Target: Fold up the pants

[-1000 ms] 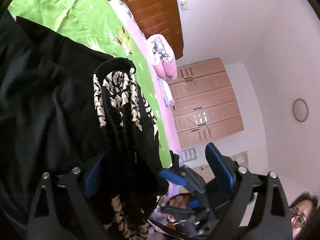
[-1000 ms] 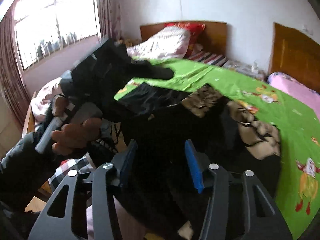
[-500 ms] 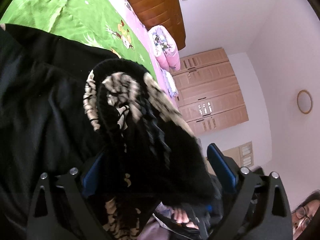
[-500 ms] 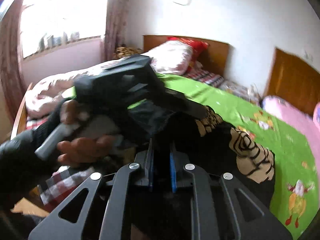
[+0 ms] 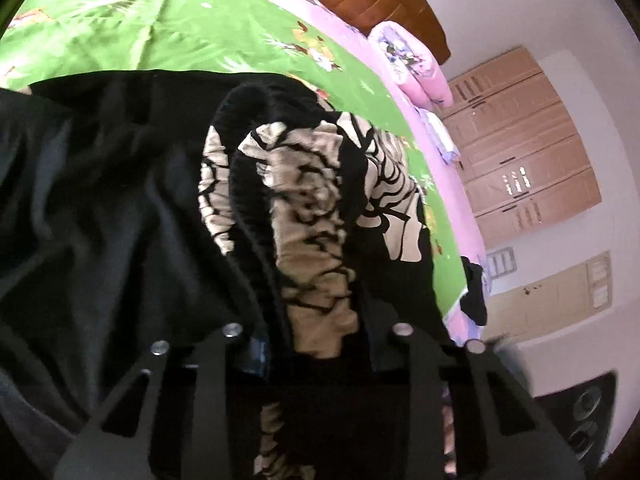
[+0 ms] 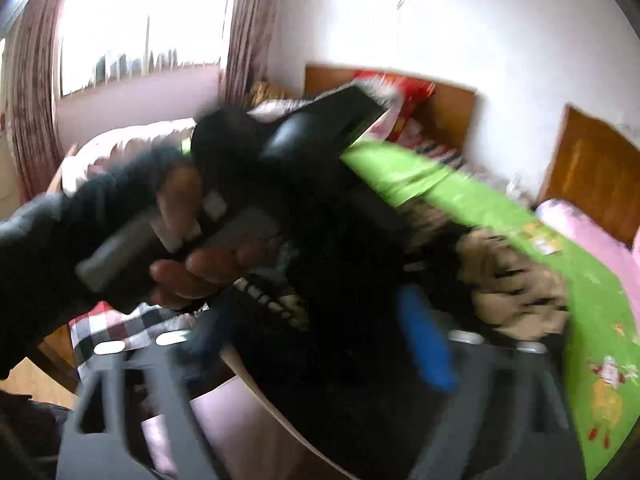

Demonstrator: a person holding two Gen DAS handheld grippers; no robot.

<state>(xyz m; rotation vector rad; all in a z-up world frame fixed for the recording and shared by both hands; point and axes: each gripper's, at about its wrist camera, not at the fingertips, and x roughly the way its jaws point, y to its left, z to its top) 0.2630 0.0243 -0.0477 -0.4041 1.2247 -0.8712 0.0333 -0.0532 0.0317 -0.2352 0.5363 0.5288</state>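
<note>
The black pants (image 5: 104,208) with a beige tiger-stripe lining (image 5: 316,240) lie bunched on the green bed sheet (image 5: 168,28). In the left wrist view my left gripper (image 5: 316,344) has its jaws partly closed around a thick fold of the waistband. In the blurred right wrist view my right gripper (image 6: 320,336) has its jaws wide apart, with black pants fabric (image 6: 352,320) between them. The left gripper's body and the hand holding it (image 6: 192,268) show just ahead and to the left.
The bed has a wooden headboard (image 6: 432,108) with pillows; a pink quilt (image 5: 412,64) and wooden wardrobe (image 5: 516,140) stand beyond the sheet. A window with curtains (image 6: 132,32) is at the left. A checked cloth (image 6: 108,328) lies at the bed's near edge.
My right gripper went from open to shut half a second ago and is now open again. My left gripper's jaws have narrowed around the waistband fold, and more striped lining shows.
</note>
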